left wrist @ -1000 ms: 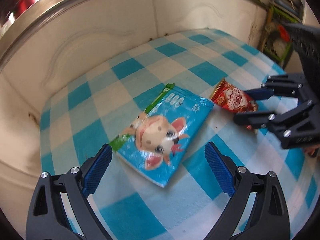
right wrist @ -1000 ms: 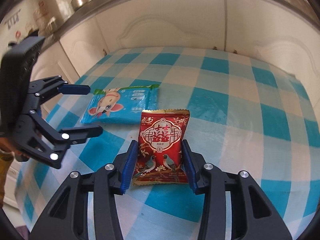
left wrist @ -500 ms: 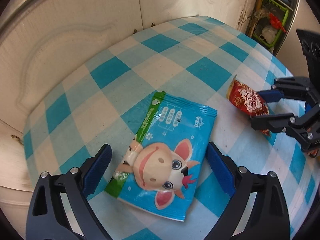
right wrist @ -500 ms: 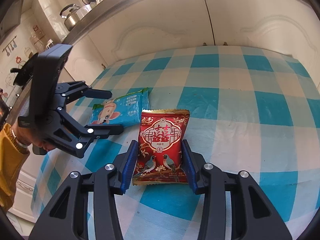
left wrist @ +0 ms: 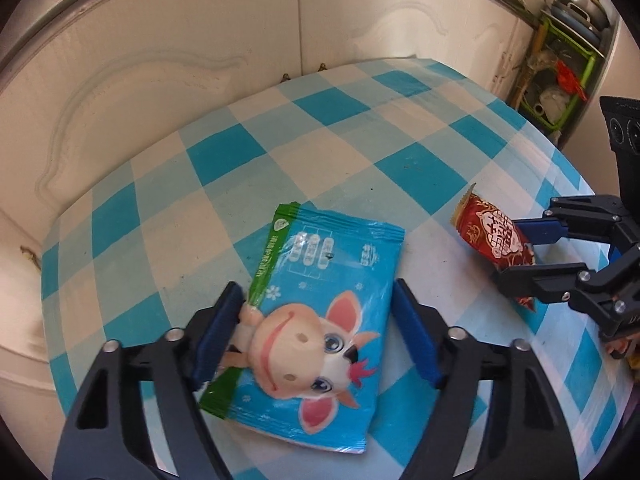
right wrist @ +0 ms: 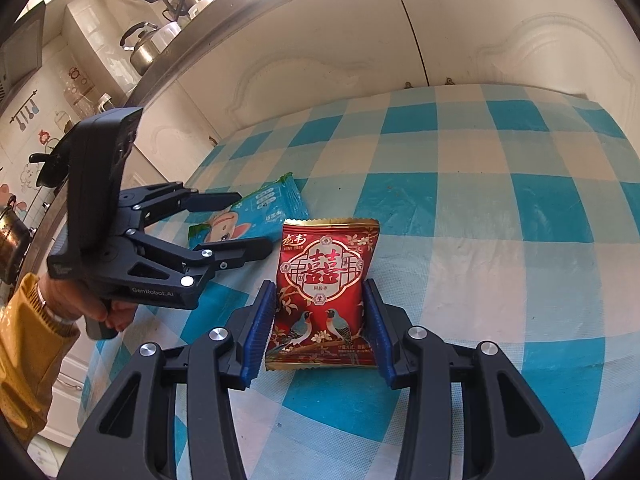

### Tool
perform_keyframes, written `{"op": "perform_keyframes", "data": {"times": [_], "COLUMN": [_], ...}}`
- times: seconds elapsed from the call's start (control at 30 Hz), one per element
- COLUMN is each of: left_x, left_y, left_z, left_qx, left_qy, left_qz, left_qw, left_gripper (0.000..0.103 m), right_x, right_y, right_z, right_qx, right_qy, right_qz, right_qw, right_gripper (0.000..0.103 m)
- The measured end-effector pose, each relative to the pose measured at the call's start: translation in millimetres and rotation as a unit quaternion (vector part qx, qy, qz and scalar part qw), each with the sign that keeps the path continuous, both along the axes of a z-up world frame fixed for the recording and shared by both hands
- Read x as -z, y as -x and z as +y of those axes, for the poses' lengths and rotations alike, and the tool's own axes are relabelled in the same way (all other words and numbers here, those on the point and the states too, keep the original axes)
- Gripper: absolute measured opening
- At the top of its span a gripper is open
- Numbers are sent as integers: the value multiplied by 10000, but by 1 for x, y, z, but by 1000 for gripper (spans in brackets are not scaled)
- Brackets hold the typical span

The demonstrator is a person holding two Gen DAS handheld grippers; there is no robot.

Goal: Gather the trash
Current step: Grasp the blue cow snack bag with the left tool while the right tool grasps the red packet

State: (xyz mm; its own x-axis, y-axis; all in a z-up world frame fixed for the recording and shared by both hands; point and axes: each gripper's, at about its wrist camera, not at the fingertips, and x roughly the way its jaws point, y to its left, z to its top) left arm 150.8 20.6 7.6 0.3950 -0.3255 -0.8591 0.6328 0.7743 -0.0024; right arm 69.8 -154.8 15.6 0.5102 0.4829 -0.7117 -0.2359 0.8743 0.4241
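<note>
A blue wet-wipe packet with a cartoon cow (left wrist: pixel 320 312) lies flat on the blue-and-white checked table (left wrist: pixel 360 168). My left gripper (left wrist: pixel 316 320) straddles it, fingers half closed against its long edges. It also shows in the right wrist view (right wrist: pixel 248 224), with the left gripper (right wrist: pixel 248 224) around it. A red snack packet (right wrist: pixel 326 292) lies to its right. My right gripper (right wrist: pixel 320 320) straddles the packet's lower half, blue pads touching its sides. In the left wrist view the red packet (left wrist: pixel 494 236) sits between the right gripper's fingers (left wrist: pixel 532 252).
White cabinet doors (right wrist: pixel 440 40) stand just behind the table's far edge. A green rack with dishes (left wrist: pixel 560 68) stands at the far right. A counter with a kettle (right wrist: pixel 140 44) is at the left. The person's hand in a yellow sleeve (right wrist: pixel 36 320) holds the left gripper.
My left gripper moved forward over the blue packet and its fingers closed in from wide open to the packet's edges. My right gripper stayed around the red packet.
</note>
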Motion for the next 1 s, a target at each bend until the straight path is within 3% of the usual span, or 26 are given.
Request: {"op": "perform_keyframes", "data": {"times": [0.27, 0.5, 1.0], "left_x": [-3, -5, -10], "left_y": [9, 26, 95], "left_z": [2, 17, 87], "left_qx": [-555, -1016, -2174], "left_qy": [49, 274, 900], "left_qz": [36, 127, -6], "left_qw": [9984, 9944, 9719], "left_gripper": [62, 61, 61], "right_x": [0, 0, -5], "right_y": [1, 1, 7], "right_z": [-1, -1, -2], "right_qx": [31, 32, 220], "right_qy": [-23, -7, 235], "right_qz": [4, 0, -139], "right_qw": [10000, 10000, 9994], "right_gripper": [46, 46, 46]}}
